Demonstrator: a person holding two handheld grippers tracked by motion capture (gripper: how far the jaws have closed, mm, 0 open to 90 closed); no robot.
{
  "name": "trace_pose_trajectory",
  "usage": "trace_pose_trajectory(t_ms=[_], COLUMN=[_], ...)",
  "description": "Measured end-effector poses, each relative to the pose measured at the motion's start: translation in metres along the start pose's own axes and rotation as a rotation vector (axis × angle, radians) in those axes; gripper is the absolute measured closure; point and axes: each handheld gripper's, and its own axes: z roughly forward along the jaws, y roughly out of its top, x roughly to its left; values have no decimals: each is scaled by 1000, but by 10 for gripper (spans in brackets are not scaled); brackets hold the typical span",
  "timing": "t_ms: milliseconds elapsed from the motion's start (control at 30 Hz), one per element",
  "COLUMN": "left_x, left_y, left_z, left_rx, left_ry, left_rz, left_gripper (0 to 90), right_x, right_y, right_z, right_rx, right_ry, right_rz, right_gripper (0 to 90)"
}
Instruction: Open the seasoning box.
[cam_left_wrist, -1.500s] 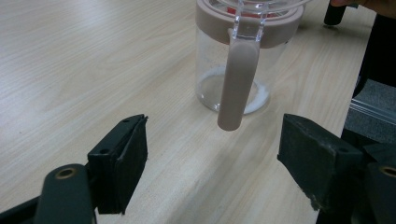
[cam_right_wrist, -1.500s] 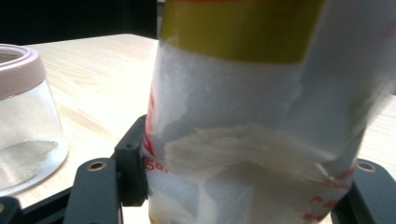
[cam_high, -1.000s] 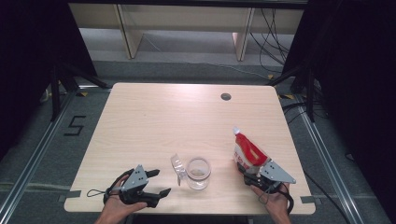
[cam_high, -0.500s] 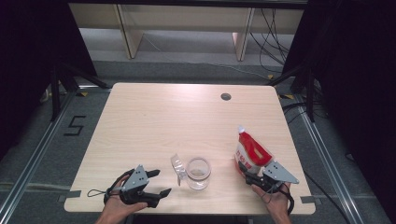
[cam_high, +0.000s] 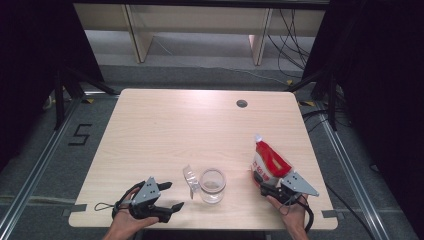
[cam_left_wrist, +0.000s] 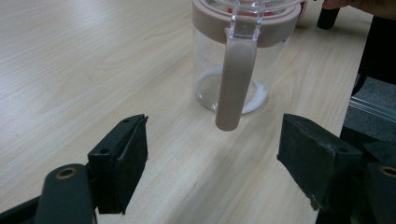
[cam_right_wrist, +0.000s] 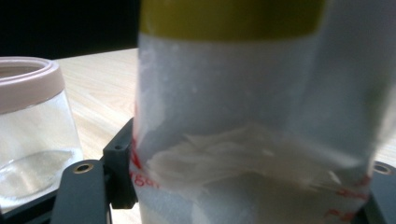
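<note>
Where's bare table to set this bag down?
Free: the whole far half, from the grommet hole across to the left edge. Crowded: the near strip, with left gripper, jar and bag in right gripper.

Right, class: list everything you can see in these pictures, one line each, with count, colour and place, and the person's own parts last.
Table: one, light wood, centre of the high view.
Jar: one, clear glass with a beige rim, near edge of the table, a little white powder at its bottom.
Lid: one, clear, hanging at the jar's left side.
Bag: one, red and white, near right of the table, held up.
Hole: one, dark, far right of the table.
Left gripper: one, black, open, left of the jar.
Right gripper: one, black, shut on the bag.
</note>
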Motion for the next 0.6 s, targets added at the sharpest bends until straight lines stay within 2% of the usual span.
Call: trace_pose_trajectory(t_ms=[33,67,133,167,200,233,267,367,433,467,500,533,567,600], left_x=[-2,-2,-2,-2,-2,-2,-2,-2,-1,-1,-2,-2,-2,-2], left_y=[0,0,0,0,0,0,0,1,1,0,0,0,0,0], left_z=[2,1,1,2,1,1,1,0,-1,-1,0,0,0,1], left_rx=[-24,-20,-20,-23,-22,-20,-19,-22,-19,-21,-19,-17,-14,-14], left_ry=[-9,-9,-9,-9,-9,-9,-9,-8,-4,-4,-5,-16,-9,-7], left_rz=[-28,-22,-21,-26,-24,-22,-19,-19,-17,-20,-22,-24,-13,-2], left_gripper=[238,238,239,239,239,240,240,241,241,241,241,241,241,241], right_x=[-1,-3,-3,-6,-5,-4,-2,-3,-2,-3,-1,-2,-5,-3], right_y=[0,0,0,1,1,2,2,4,5,6,7,8,9,10], right_z=[1,3,3,4,2,2,1,0,0,-2,-3,-4,-3,-4], right_rx=[-10,-41,-46,-48,-20,-22,-2,30,8,26,33,34,9,19], right_ry=[10,-1,8,16,14,17,-3,11,22,35,24,13,10,15], right_rz=[-11,-71,-65,-83,-62,-51,-15,-43,-30,-56,-47,-77,-134,-129], right_gripper=[324,332,341,347,352,358,361,370,374,376,378,379,380,382])
